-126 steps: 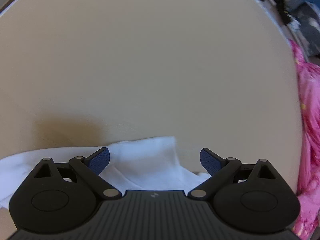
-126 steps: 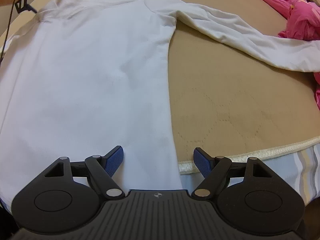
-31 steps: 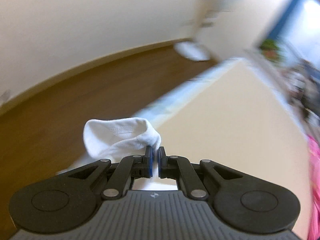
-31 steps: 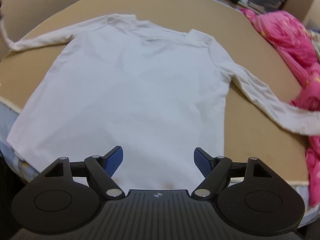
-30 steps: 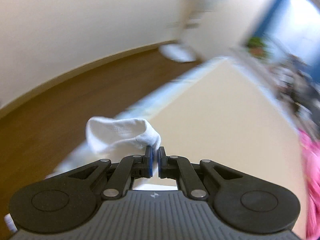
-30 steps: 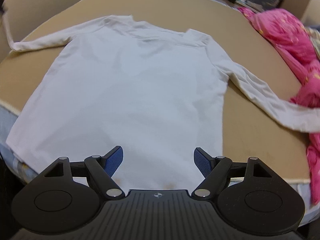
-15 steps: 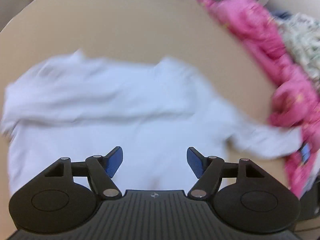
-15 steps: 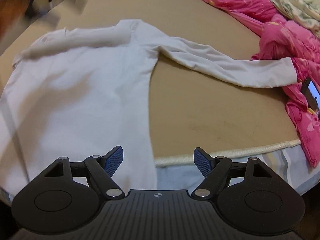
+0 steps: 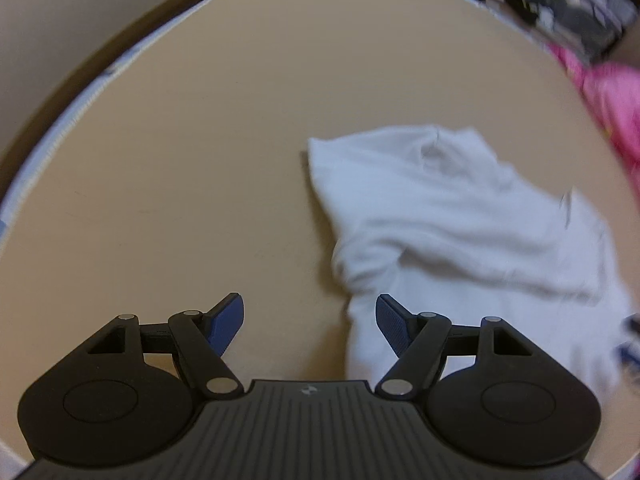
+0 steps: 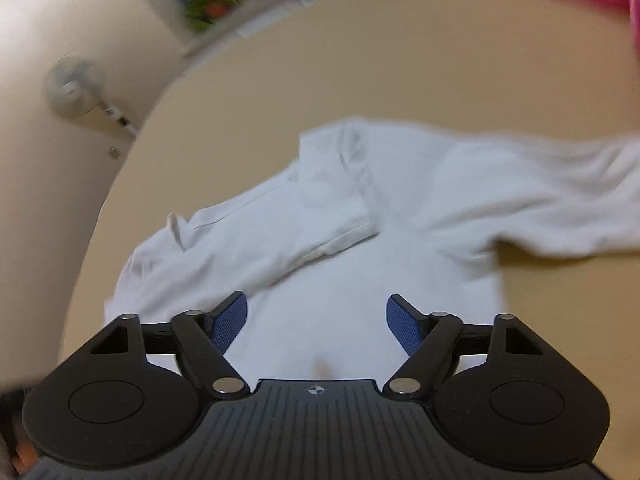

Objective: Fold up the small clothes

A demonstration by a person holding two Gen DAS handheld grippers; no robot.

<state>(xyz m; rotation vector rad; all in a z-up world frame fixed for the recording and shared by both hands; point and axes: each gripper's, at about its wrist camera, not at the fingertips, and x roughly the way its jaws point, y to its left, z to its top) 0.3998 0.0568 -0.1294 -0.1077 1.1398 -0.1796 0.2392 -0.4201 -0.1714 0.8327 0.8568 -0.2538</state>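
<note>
While both grippers hang with jaws spread wide and nothing between them, the white long-sleeved cotton shirt (image 10: 360, 216) lies flat on the tan quilted mattress (image 9: 180, 160).

From the left wrist view, the left gripper (image 9: 309, 320) is above bare mattress, its right blue pad at the shirt's edge; one sleeve (image 9: 452, 236) lies folded across the body. From the right wrist view, the right gripper (image 10: 318, 322) is over the shirt's body, and the other sleeve (image 10: 560, 204) stretches out sideways onto the mattress. A crumpled pink blanket (image 9: 612, 96) lies at the far edge.
</note>
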